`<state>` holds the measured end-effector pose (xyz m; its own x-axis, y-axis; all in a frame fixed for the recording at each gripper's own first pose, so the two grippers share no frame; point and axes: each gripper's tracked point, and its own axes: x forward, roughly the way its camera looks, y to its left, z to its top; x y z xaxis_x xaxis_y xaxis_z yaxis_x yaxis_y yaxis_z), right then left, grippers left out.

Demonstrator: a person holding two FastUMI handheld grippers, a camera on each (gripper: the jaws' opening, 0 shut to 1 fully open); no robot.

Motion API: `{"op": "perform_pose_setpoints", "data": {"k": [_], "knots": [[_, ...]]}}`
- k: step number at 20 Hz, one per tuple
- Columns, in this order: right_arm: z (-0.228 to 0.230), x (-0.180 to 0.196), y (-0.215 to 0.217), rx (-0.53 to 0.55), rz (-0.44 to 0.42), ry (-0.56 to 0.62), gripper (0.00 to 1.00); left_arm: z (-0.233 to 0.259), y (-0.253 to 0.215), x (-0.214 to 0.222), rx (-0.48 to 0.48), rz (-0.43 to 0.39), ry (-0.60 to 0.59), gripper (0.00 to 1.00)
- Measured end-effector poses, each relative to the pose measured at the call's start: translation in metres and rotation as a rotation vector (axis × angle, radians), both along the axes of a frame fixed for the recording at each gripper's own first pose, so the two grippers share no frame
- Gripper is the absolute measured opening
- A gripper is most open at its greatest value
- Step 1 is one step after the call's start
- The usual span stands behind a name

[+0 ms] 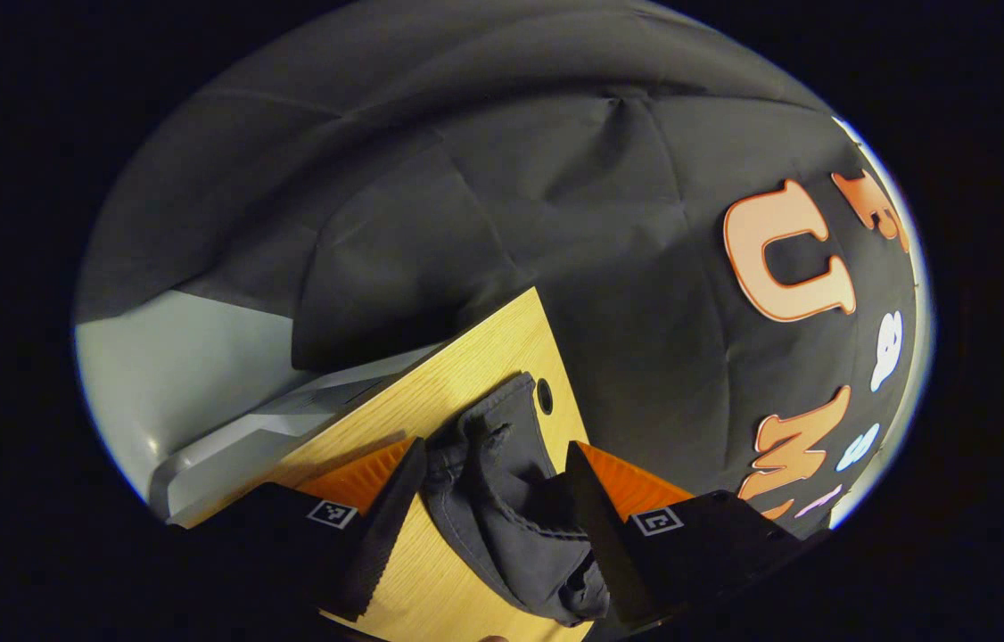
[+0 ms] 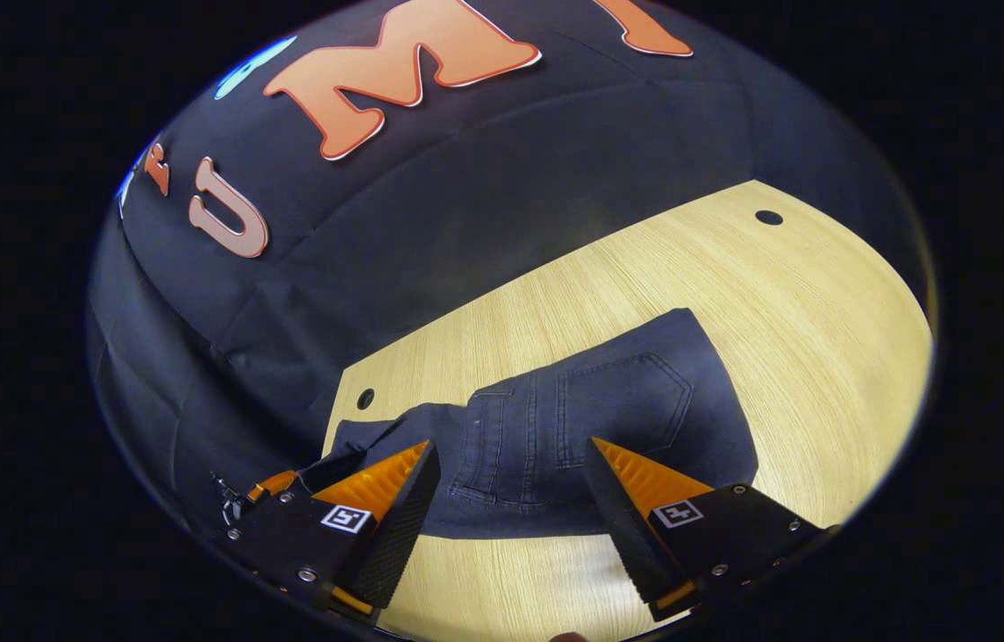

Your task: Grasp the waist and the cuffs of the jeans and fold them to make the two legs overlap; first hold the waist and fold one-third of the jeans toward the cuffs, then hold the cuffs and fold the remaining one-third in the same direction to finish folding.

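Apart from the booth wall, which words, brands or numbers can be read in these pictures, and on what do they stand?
Jeans: no readable text.
Table: none.
Square markers on the left gripper and the right gripper: coded patterns, no words.

Dark jeans (image 2: 591, 428) lie folded on the wooden table (image 2: 823, 303), pocket up.
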<state>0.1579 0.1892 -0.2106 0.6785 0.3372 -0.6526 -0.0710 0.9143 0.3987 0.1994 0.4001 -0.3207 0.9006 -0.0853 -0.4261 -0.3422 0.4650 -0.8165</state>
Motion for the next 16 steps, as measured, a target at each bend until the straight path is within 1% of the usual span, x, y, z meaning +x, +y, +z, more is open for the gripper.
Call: {"op": "perform_pose_setpoints", "data": {"k": [1,2,3,5,7,9,10,11,12,13,14,15,16], "knots": [[0.003,0.001,-0.003,-0.005,-0.007,-0.012,0.99,-0.001,0.006,-0.002,0.017,0.010,0.017,0.96],[0.005,0.004,-0.007,-0.009,-0.013,-0.018,0.99,-0.010,0.008,-0.015,0.032,0.009,0.072,0.95],[0.004,0.004,-0.010,-0.005,-0.018,-0.017,0.99,-0.008,0.005,-0.031,-0.008,0.002,0.099,0.96],[0.002,0.003,-0.013,0.013,-0.031,-0.009,0.99,-0.012,-0.022,-0.038,-0.131,0.009,0.106,0.90],[-0.005,-0.001,-0.015,0.016,-0.034,0.013,0.99,-0.016,-0.034,-0.021,-0.207,0.043,0.057,0.89],[-0.011,-0.005,-0.018,0.017,-0.036,0.035,0.99,-0.022,-0.041,0.017,-0.250,0.070,0.004,0.85],[-0.009,-0.006,-0.020,0.026,-0.042,0.037,0.99,-0.023,-0.047,0.035,-0.240,0.059,-0.002,0.81],[-0.006,-0.008,-0.023,0.038,-0.052,0.038,0.99,-0.026,-0.055,0.049,-0.194,0.026,0.001,0.81],[-0.003,-0.008,-0.027,0.050,-0.067,0.037,0.99,-0.028,-0.062,0.064,-0.121,-0.009,0.007,0.78],[0.000,-0.009,-0.032,0.059,-0.083,0.032,0.99,-0.042,-0.067,0.071,-0.026,-0.034,0.054,0.77],[0.003,-0.010,-0.038,0.065,-0.098,0.026,0.99,-0.060,-0.069,0.074,0.045,-0.070,0.133,0.52],[0.006,-0.012,-0.043,0.068,-0.107,0.021,0.99,-0.054,-0.069,0.078,0.061,-0.050,0.115,0.26],[0.009,-0.013,-0.047,0.068,-0.110,0.013,0.99,-0.049,-0.077,0.091,0.077,-0.078,0.099,0.01]]}}
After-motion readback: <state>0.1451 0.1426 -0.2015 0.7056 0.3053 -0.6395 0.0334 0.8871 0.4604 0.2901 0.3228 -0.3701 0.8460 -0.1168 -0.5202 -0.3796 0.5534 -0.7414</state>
